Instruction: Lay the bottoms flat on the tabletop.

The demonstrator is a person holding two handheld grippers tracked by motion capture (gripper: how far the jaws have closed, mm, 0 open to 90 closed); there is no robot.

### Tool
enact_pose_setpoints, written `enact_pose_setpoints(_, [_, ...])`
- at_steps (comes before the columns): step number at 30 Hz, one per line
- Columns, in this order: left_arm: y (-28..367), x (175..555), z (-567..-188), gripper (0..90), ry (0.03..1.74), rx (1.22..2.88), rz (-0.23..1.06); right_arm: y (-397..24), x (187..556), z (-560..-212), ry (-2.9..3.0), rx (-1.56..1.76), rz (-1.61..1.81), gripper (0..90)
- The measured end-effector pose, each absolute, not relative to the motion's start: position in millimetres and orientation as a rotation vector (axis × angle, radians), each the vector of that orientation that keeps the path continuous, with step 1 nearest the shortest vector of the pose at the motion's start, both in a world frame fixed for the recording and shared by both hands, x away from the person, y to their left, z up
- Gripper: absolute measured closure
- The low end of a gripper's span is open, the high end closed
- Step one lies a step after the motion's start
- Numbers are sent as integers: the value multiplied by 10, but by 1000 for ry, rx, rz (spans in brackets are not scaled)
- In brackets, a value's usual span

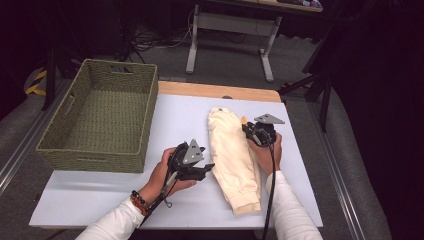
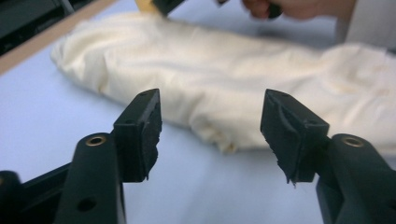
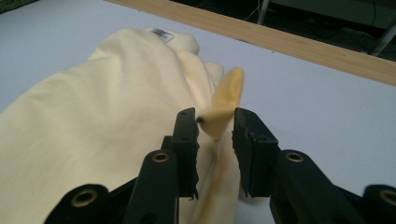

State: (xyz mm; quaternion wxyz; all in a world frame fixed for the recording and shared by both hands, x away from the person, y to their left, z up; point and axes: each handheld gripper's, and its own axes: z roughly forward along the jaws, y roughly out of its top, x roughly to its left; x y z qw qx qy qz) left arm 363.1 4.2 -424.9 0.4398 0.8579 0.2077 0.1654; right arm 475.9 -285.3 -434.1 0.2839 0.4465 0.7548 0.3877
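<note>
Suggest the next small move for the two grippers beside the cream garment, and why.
Probably draw the right gripper back off the cream garment: a fold of fabric stands between its slightly parted jaws. The left gripper is open and short of the cloth, and the woven basket waits at the left.

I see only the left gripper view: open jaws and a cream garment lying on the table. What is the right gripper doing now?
Observer: A fold of the cream garment stands up between the jaws of the right gripper, which are a little apart.
Operator: Is there some container near?
Observer: Yes. A green woven basket stands on the table, on the far side of the left gripper from the garment. It looks empty.
</note>
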Motion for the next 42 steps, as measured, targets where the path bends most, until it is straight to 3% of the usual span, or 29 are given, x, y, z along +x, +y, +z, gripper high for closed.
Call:
enact_pose_setpoints(5, [19, 3608, -4444, 326, 519, 2218, 414, -2965, 4454, -4345, 1989, 1198, 1121, 671])
enact_pose_setpoints(13, [-95, 3781, -4606, 337, 608, 2213, 323, -3022, 3993, -4331, 2109, 1170, 1117, 535])
enact_pose_setpoints(16, [-149, 3846, -4653, 335, 636, 2204, 281, -3011, 3828, -4407, 2145, 1161, 1055, 527])
enact_pose_setpoints(19, [-226, 3892, -4670, 343, 658, 2221, 297, -3015, 3698, -4512, 2158, 1209, 1036, 594])
enact_pose_setpoints(24, [-299, 3929, -4672, 448, 645, 2243, 295, -3019, 3623, -4576, 2194, 1207, 991, 675])
enact_pose_setpoints(27, [-285, 3953, -4678, 613, 621, 2230, 209, -3015, 3631, -4578, 2208, 1205, 994, 737])
enact_pose_setpoints(31, [-275, 3955, -4671, 836, 611, 2235, 191, -3007, 3638, -4575, 2226, 1196, 999, 871])
enact_pose_setpoints(42, [-143, 3834, -4556, 871, 601, 2227, 318, -3098, 3518, -4320, 2102, 1141, 1039, 888])
